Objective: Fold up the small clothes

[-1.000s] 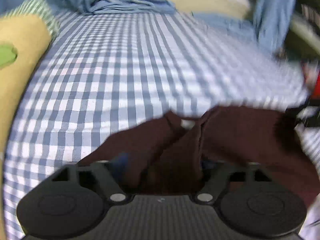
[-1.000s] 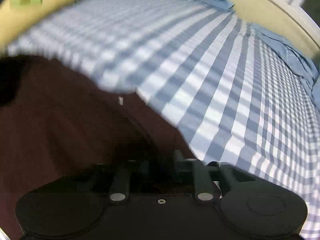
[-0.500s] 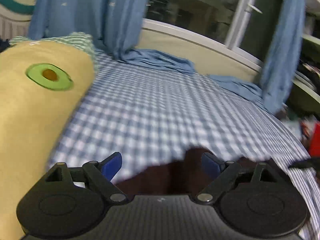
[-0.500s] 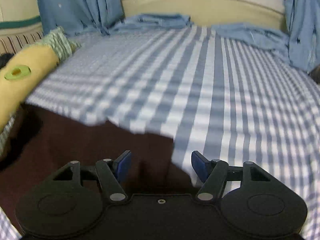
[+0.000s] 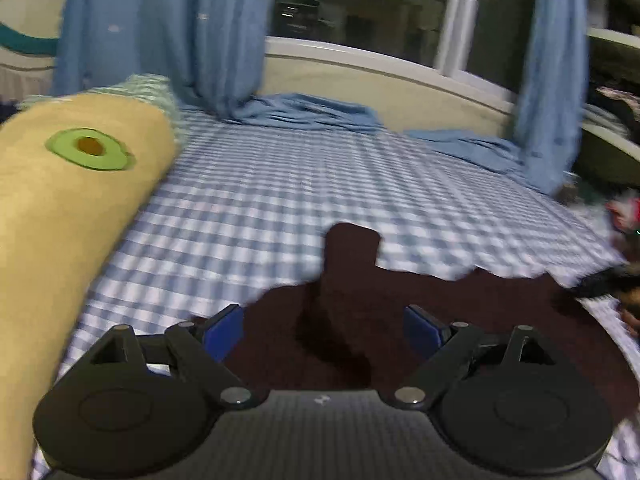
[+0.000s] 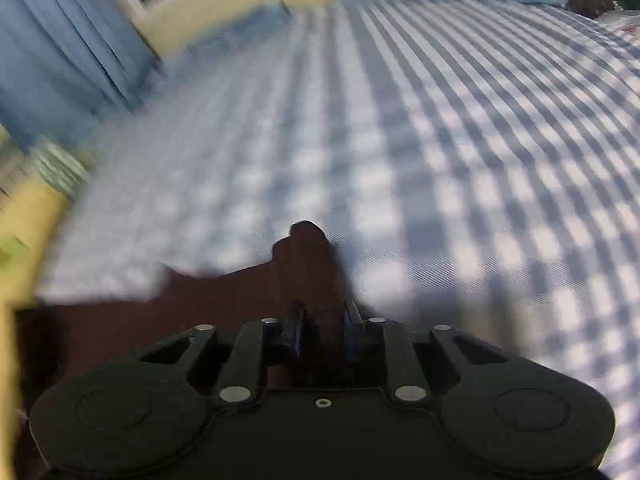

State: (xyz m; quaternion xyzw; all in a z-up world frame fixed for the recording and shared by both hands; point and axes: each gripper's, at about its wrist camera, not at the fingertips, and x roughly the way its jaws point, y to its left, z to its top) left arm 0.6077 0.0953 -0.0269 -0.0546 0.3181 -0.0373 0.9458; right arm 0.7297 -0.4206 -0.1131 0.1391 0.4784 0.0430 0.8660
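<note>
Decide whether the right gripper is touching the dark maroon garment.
Touching. In the right wrist view the right gripper has its jaws nearly shut with a fold of the dark maroon garment pinched between them, poking out past the tips.

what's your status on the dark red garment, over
Left gripper open, above the dark red garment. Right gripper shut on a fold of it. Garment spread on the checked bedsheet; yellow avocado pillow alongside at left.
</note>
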